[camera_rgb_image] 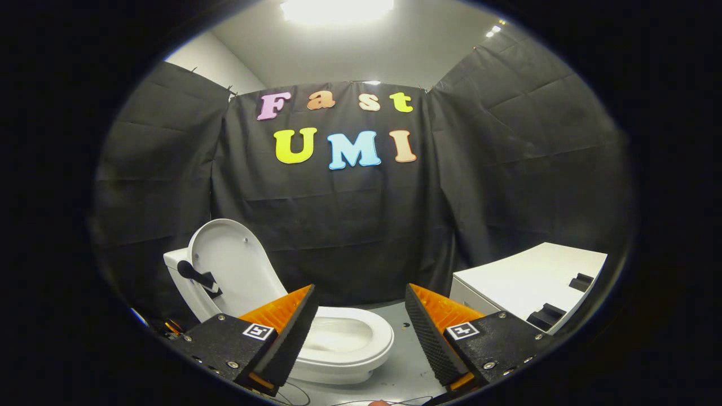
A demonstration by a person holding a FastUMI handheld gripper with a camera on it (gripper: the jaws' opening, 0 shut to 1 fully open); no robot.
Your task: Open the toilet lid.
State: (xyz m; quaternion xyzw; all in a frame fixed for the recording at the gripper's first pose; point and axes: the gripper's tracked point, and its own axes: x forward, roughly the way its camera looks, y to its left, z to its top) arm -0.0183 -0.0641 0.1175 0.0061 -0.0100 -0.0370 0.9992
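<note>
The claw point(359, 316) is spread wide, its two fingers well apart and holding nothing. The left finger point(293, 332) overlaps the near left part of the toilet's rim in the view; whether it touches cannot be told. The right finger point(431, 338) sits over bare floor, apart from the toilet.

The lid point(234, 270) stands raised, tilted back against the tank point(176, 265) behind it, its pale underside facing the claw. Two small dark studs show on that underside. A black lever point(197, 277) with a marked end lies across the lid's lower left side, near the tank. Below the lid, the seat point(361, 338) lies down around the open bowl point(338, 338), which is white and shows between the fingers, nearer the left one. The toilet stands on a grey floor point(406, 361), just ahead of the fingers and to their left.

To the right, beyond the right finger, is a white box-like surface point(530, 276) with two black blocks point(546, 316) set near its right edge, one nearer and one farther back. It stands well apart from the toilet, with floor between them.

Thin cables point(296, 395) lie on the floor close under the fingers. Black cloth point(350, 225) hangs behind everything as the wall, and a bright ceiling light point(335, 8) glows above.
</note>
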